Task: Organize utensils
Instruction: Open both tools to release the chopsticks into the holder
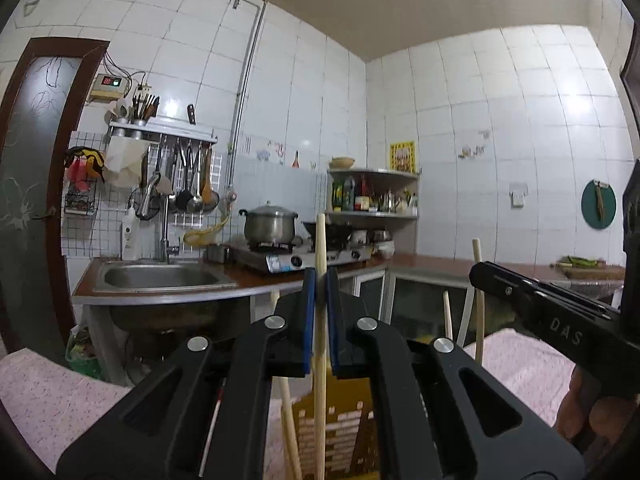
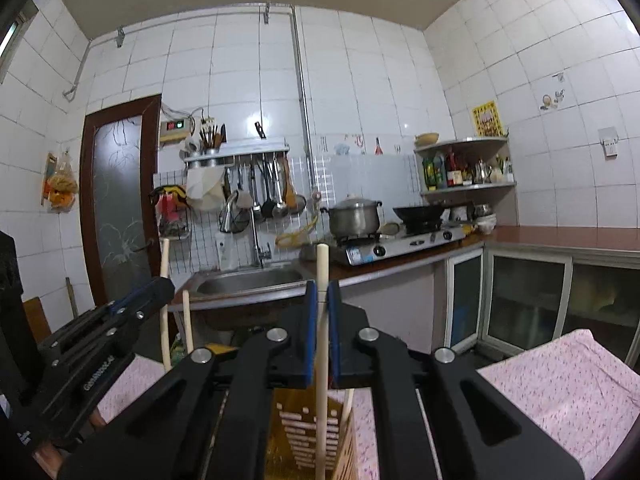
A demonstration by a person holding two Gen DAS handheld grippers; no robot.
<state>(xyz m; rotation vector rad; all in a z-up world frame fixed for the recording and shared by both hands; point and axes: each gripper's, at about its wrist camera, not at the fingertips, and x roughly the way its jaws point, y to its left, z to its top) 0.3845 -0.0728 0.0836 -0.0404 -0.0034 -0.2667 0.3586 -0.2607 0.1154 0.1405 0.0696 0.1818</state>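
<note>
My left gripper (image 1: pixel 320 280) is shut on a pale wooden chopstick (image 1: pixel 320 236) held upright, its lower part reaching down at the yellow slotted utensil holder (image 1: pixel 344 428). My right gripper (image 2: pixel 322 286) is shut on a second upright chopstick (image 2: pixel 322 264) above the same holder (image 2: pixel 308 432). Each gripper shows in the other's view: the right gripper (image 1: pixel 480 276) at the right, the left gripper (image 2: pixel 162 286) at the left. More chopsticks (image 1: pixel 447 316) stand in the holder.
The holder stands on a table with a pink patterned cloth (image 2: pixel 560 392). Beyond are a steel sink (image 1: pixel 160 276), a gas stove with a pot (image 1: pixel 270 226) and wok, a corner shelf (image 2: pixel 468 168) of bottles, and hanging ladles (image 2: pixel 268 196).
</note>
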